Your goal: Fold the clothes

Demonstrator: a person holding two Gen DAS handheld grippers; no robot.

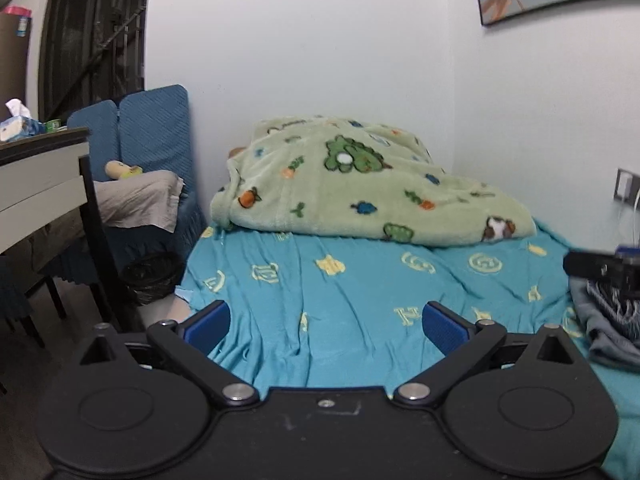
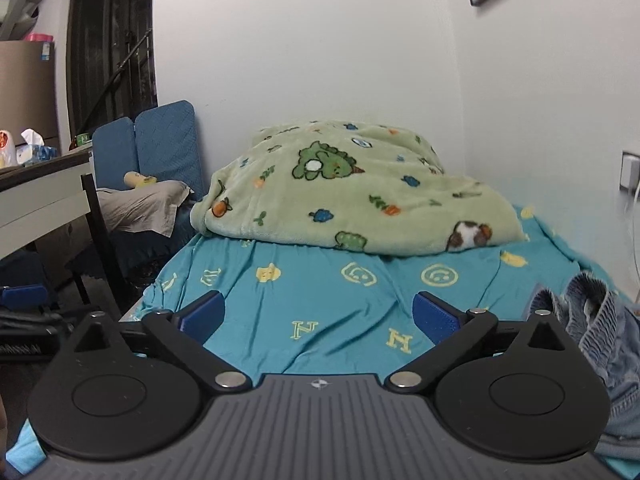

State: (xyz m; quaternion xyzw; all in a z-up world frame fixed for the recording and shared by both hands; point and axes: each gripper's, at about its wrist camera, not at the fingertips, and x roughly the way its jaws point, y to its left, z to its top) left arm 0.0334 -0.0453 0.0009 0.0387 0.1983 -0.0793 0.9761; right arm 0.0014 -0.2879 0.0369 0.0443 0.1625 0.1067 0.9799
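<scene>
A crumpled grey-blue garment with an elastic waistband (image 2: 600,344) lies on the turquoise bed sheet (image 2: 320,300) at the right edge; it also shows in the left wrist view (image 1: 608,320). My right gripper (image 2: 318,316) is open and empty, low over the sheet, left of the garment. My left gripper (image 1: 326,324) is open and empty over the sheet (image 1: 340,300). The right gripper's black tip (image 1: 596,268) shows at the right edge of the left wrist view, above the garment.
A green cartoon-print blanket (image 2: 352,192) is heaped at the far end of the bed against the white wall. A desk (image 1: 40,184) with a tissue box stands left. A blue folded mat (image 1: 152,128) and a grey cloth (image 1: 136,200) sit behind it.
</scene>
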